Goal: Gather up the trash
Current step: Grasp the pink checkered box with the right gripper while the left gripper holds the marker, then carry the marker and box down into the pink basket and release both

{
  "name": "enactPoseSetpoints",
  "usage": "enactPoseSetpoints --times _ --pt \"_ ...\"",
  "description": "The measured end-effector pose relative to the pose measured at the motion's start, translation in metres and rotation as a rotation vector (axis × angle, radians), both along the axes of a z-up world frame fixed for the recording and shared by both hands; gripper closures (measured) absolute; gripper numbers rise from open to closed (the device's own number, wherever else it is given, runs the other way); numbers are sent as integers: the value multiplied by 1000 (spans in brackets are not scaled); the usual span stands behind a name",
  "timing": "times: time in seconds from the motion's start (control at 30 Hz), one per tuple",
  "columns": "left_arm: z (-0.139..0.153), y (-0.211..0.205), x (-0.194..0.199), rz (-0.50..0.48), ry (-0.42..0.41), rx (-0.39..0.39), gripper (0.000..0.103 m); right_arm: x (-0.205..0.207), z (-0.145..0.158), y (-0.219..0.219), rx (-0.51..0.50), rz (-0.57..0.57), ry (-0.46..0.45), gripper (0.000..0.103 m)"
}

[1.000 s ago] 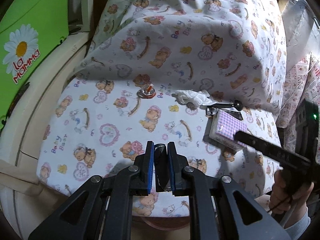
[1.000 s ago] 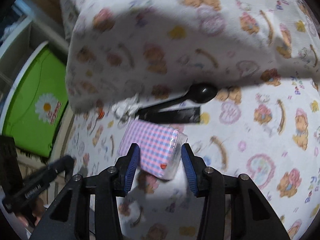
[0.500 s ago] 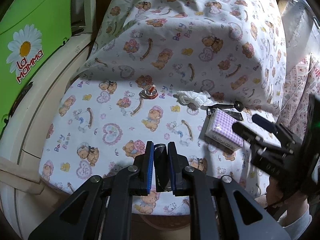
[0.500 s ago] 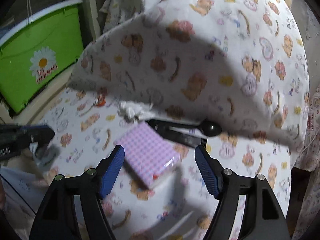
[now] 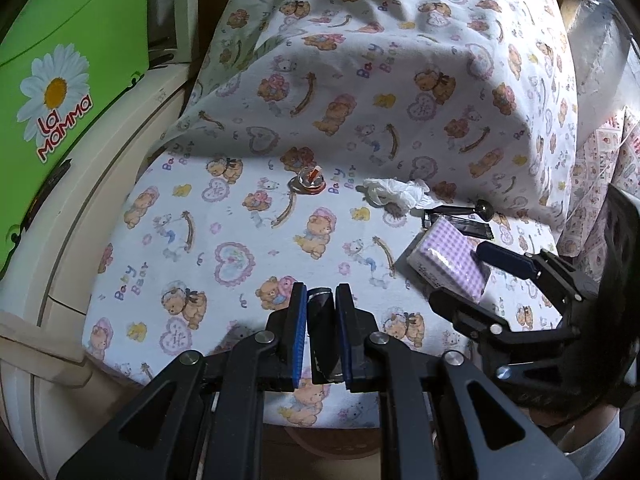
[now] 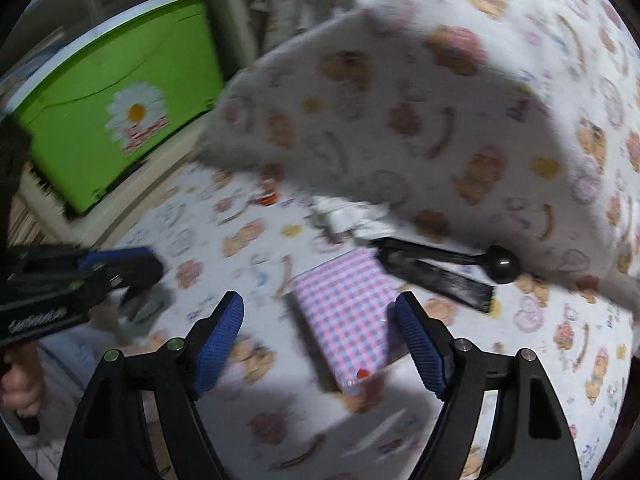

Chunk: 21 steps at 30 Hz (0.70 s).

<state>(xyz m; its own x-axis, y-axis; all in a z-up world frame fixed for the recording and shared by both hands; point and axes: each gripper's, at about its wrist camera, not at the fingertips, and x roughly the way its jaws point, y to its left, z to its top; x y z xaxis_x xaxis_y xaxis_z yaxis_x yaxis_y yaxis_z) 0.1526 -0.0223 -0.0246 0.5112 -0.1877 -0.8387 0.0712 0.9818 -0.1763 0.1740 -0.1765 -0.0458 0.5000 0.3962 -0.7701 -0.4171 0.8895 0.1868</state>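
Observation:
My left gripper is shut on a dark, flat piece of trash, held above the near edge of the teddy-bear sheet. My right gripper is open and empty, its jaws wide on either side of a purple-checked tissue pack that lies on the sheet; the gripper also shows in the left wrist view, at the pack. A crumpled white tissue, a black spoon on a black wrapper and a small clear cap lie farther back.
A green lidded bin with a daisy logo stands at the left on a cream ledge. The sheet rises over a tall hump behind the items. Patterned fabric hangs at the right.
My right gripper has opened wide, let go of the tissue pack and pulled back a little; its view is blurred. My left gripper has held still with its dark piece.

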Motion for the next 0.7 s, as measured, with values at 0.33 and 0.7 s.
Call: enactPoseSetpoints --times 0.33,0.7 --pt "1 2 -2 0 2 -2 90 10 -19 -6 -113 -123 -2 23" --pt "0 4 -4 -2 0 4 90 -5 -23 -4 -33 -100 75 49"
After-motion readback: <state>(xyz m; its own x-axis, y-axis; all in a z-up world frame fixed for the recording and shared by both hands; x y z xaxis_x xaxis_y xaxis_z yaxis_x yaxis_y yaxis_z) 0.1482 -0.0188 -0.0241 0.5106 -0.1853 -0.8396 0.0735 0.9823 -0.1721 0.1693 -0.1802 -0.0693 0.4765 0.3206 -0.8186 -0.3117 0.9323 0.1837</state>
